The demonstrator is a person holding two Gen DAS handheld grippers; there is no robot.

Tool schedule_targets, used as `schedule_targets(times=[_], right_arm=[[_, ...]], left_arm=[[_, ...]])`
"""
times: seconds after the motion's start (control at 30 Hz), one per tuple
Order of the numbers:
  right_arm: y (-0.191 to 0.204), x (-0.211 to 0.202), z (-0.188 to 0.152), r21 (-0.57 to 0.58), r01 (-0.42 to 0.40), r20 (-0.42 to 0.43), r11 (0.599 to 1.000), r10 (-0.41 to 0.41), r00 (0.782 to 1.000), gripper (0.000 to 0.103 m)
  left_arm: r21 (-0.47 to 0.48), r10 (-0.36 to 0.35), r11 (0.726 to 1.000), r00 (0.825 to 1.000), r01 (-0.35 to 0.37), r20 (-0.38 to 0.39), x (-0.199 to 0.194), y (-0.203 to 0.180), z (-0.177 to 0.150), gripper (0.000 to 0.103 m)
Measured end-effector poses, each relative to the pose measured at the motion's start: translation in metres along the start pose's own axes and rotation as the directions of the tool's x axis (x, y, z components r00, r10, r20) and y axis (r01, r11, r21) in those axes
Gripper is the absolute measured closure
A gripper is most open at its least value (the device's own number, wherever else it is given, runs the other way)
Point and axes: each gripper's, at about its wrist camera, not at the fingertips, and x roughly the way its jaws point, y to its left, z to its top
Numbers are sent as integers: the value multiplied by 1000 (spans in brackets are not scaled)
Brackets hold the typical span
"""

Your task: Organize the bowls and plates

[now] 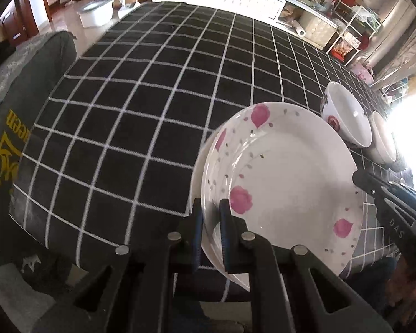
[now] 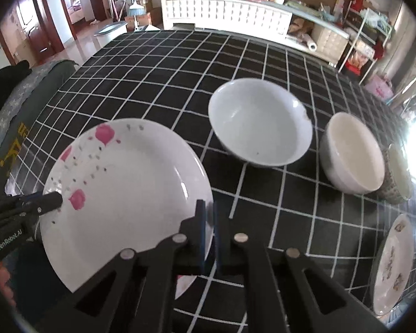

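A white round ceramic plate with pink flower print is gripped at opposite rims: the left gripper and the right gripper each have jaws closed tight on its edge. The plate is held over the black, white-checked worktop. Beyond stand a white bowl, a cream bowl and, at the right edge, a floral plate.

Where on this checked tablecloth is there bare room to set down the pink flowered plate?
The checked cloth lies bare left of and beyond the pink flowered plate. Right is crowded: white bowl, grey bowl, a patterned cup and another plate.
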Motion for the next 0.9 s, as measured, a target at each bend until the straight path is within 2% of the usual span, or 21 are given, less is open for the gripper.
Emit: schedule_targets(times=[0.13,0.2,0.23,0.37,0.63,0.9], right_arm=[[4,4,-3,-7,-17,-21,1000,17,1000,95],[7,5,-6,-19,-5,-23,1000,5,1000,95],[7,5,-5,-27,3,-19,1000,-4,1000,95],[3,1,-7,-11,-3,-15,1000,3,1000,95],[-5,-36,-13,25,-45,67,999,43,997,95],[-19,-73,-22,45,-74,135,996,67,989,95]], left_arm=[[6,21,1000,1000,-21,9,-2,3,4,93],[-8,33,999,999,-33,-11,2,8,4,94],[-19,8,1000,1000,-8,-13,4,11,2,94],[5,29,1000,999,-29,21,-6,8,-2,94],[20,31,999,997,-33,66,-33,-12,-2,94],[84,-12,996,993,2,114,-65,-46,-11,94]])
